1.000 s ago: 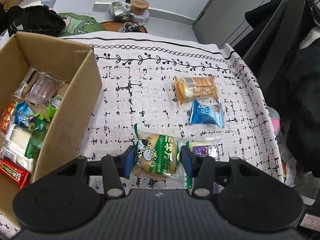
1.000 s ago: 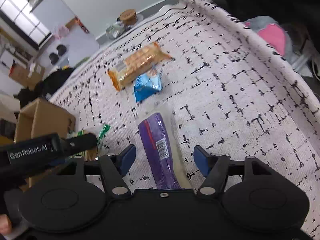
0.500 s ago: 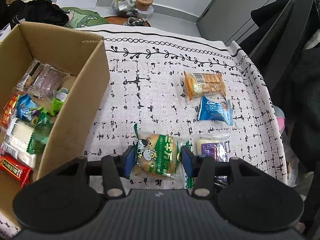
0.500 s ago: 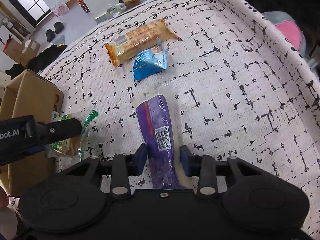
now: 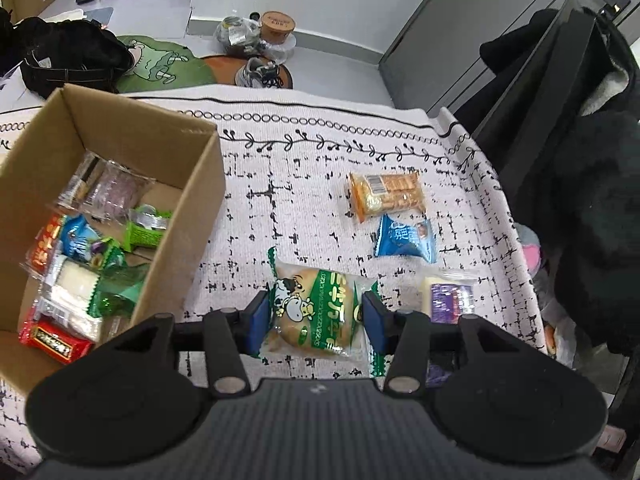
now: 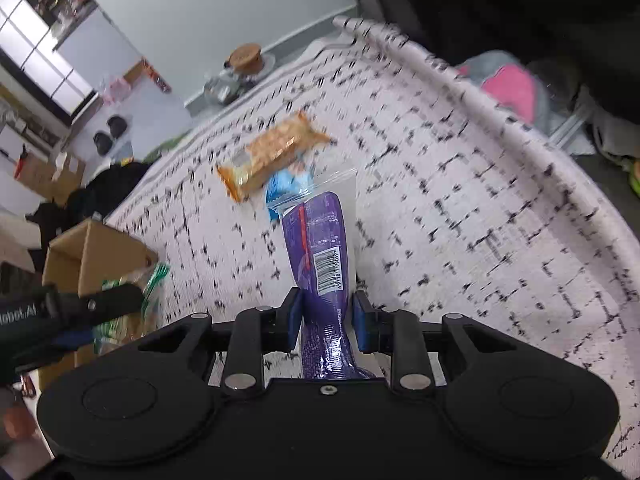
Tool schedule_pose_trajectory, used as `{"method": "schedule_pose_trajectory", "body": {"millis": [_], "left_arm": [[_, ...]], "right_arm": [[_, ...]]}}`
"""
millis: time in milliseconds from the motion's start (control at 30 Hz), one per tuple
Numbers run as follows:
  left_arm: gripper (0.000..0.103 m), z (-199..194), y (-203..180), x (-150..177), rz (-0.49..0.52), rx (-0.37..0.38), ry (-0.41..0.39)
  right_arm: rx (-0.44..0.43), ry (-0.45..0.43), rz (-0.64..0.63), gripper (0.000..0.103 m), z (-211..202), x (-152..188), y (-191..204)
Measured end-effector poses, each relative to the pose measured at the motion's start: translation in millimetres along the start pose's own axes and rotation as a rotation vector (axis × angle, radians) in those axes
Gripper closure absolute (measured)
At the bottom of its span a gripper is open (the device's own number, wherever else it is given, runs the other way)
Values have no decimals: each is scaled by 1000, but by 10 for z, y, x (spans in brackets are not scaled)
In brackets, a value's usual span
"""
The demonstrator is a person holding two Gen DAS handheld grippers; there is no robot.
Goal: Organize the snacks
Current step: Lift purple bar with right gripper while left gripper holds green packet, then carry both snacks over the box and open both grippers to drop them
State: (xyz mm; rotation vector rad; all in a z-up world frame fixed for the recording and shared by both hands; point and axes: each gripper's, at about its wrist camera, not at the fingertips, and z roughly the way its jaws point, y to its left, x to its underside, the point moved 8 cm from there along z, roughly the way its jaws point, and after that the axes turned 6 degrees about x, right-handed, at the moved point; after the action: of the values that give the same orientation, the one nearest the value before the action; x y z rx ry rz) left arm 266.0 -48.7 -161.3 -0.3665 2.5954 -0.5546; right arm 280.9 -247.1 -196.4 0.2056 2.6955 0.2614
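- My left gripper (image 5: 312, 318) is clamped on the green-and-white cow bun packet (image 5: 316, 314), blue pads pressing its two sides, jaws partly open around it
- That bun packet is in my grip above the patterned cloth (image 5: 280, 200), just right of the cardboard box (image 5: 176, 248)
- My right gripper (image 6: 326, 320) is closing its jaws on the purple snack packet (image 6: 318, 248); pads already touch both sides near the barcode end, gap narrow
- Purple packet sticks forward out of my right fingers, clear end pointing at the other snacks; right wrist view is motion-blurred
- In the left wrist view the same purple packet (image 5: 450, 298) sits right of the bun, partly hidden behind my finger
- Orange cracker pack (image 5: 386, 196) and blue packet (image 5: 404, 238) lie on the cloth, touching or nearly, beyond both grippers
- Box is open, on the left side of the cloth, with mixed wrapped snacks (image 5: 76, 264) piled inside
- Left gripper also shows in the right wrist view (image 6: 112, 312), low left beside the box, bun packet in it
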Motion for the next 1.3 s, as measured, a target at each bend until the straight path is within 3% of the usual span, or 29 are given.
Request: {"method": "schedule_pose_trajectory", "body": {"millis": [567,1300], "left_arm": [[55,-499,166,-153,7,21,-64],[54,-932,1046,-586,-113,-30,-155]], "right_arm": [[-80,-67,63,77,-332,13,421],[-205,-57,57,77,-398,94,1429]]}}
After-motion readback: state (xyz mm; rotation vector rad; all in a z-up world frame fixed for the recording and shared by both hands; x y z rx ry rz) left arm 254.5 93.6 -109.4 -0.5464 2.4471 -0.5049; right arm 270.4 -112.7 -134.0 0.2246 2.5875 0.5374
